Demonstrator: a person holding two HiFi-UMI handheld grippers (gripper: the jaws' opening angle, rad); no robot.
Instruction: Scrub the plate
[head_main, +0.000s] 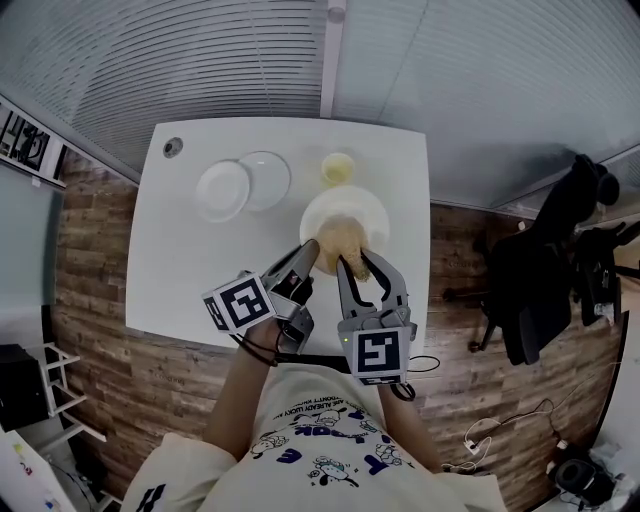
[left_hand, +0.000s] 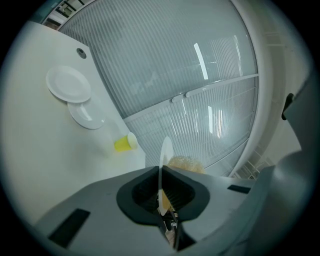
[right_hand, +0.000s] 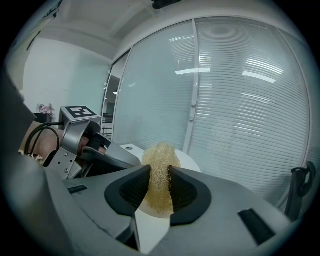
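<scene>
A white plate (head_main: 352, 208) is held just above the white table (head_main: 180, 270), and my left gripper (head_main: 308, 258) is shut on its near rim. The left gripper view shows that plate (left_hand: 165, 149) edge-on between the jaws of the left gripper (left_hand: 161, 176). My right gripper (head_main: 357, 262) is shut on a tan fibrous scrubber (head_main: 340, 236), which rests against the plate's face. In the right gripper view the scrubber (right_hand: 160, 155) bulges up between the right gripper (right_hand: 159, 180) jaws, with the plate (right_hand: 189, 161) behind it and the left gripper (right_hand: 102, 152) close at the left.
Two more white plates (head_main: 222, 190) (head_main: 268, 178) overlap at the table's far left. A small yellow cup (head_main: 338, 168) stands beyond the held plate. A dark office chair (head_main: 540, 280) stands on the wooden floor to the right. Window blinds run behind the table.
</scene>
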